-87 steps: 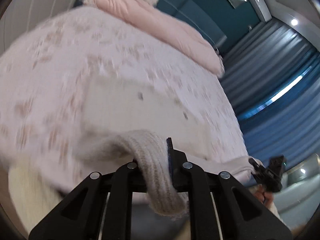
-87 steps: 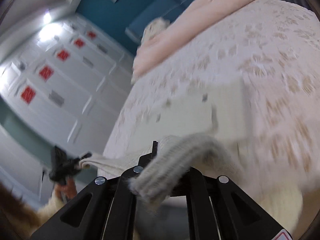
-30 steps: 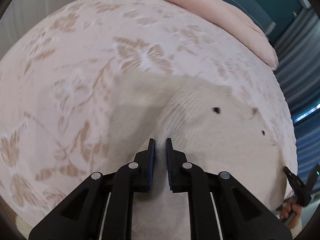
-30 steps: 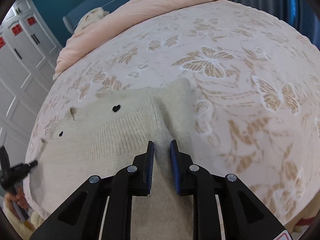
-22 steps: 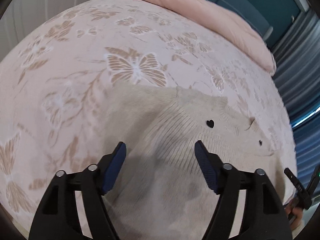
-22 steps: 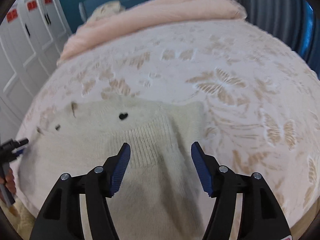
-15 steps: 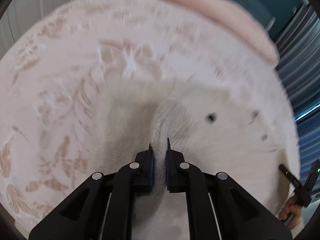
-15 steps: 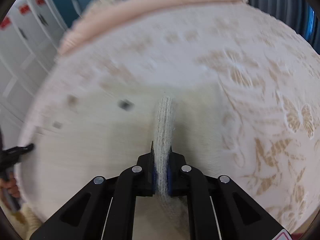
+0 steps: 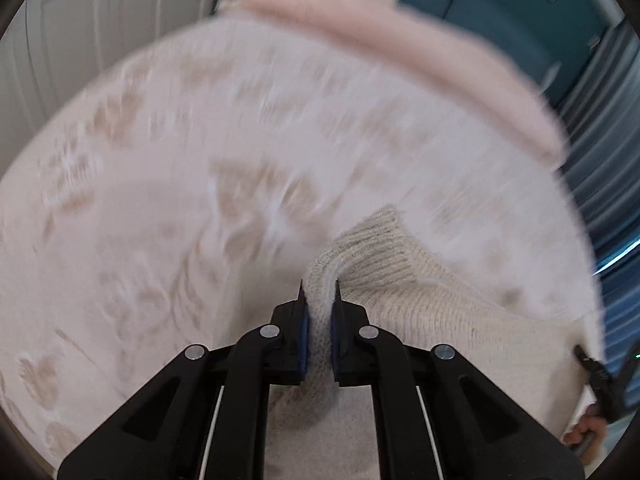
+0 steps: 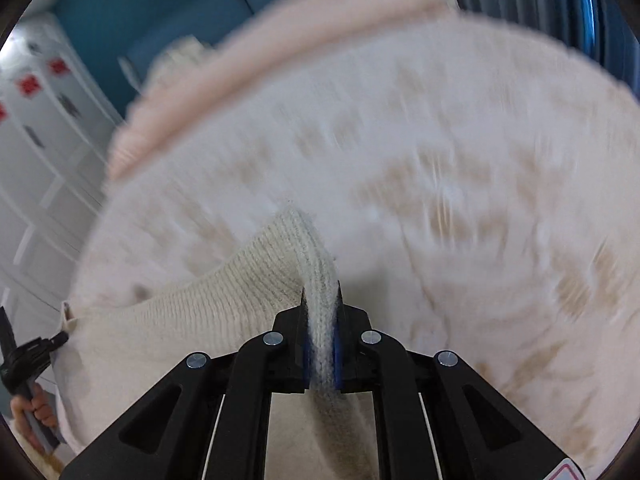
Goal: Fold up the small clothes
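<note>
Both pairs of jaws are closed on knit: the left gripper (image 9: 319, 300) pinches a bunched fold of the sweater (image 9: 420, 304) at one end of its ribbed band (image 9: 376, 248), and the right gripper (image 10: 321, 304) pinches the other end of that band, which stands up as a ridge between its blue pads

The sweater looks light and very soft, with no stiffness of its own; it should sag and stretch between the two grips and drape wherever it is let go. The thick ribbed band is the firmest place to hold, since the loose knit below it would likely pull out of shape. The fuzzy yarn should not slip in the pads

It is a cream knit, ribbed along the held edge and finer beyond, with a small dark spot (image 10: 140, 291) on the body. It lies on the bed (image 9: 160, 200), on a pale cover with tan butterfly prints, near the bed's closer edge; a pink quilt (image 9: 400, 40) lies across the bed's far end. The pictures are blurred by motion
</note>
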